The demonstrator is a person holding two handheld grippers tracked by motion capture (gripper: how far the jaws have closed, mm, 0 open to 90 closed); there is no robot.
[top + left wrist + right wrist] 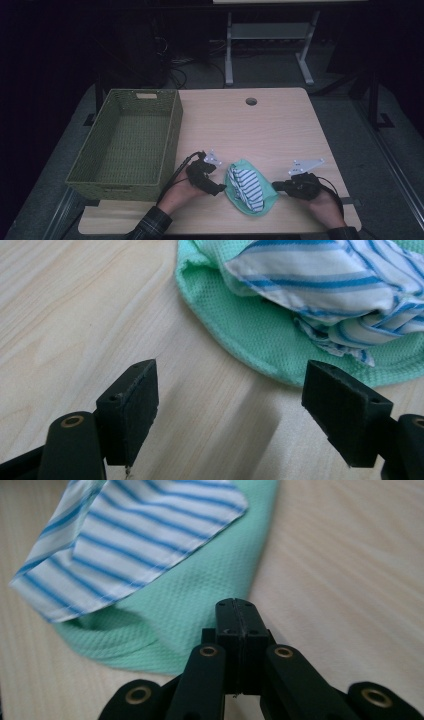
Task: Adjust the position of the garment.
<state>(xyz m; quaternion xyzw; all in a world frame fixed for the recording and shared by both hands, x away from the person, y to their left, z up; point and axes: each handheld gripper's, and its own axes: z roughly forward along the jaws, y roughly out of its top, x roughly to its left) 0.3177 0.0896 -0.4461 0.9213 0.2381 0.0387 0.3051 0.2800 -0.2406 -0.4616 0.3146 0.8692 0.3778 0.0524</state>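
On the near half of the wooden table (260, 125), between my two hands, lies a green mesh cloth (247, 202) with a blue-striped white cloth (247, 187) bunched on top. My left gripper (230, 405) sits just beside the green cloth's edge, jaws spread wide over bare wood, gripping nothing. My right gripper (240, 625) rests at the cloth's opposite edge, jaws pressed together; nothing visible between them. A green woven basket (170, 135) stands at the table's left side, apart from the cloths.
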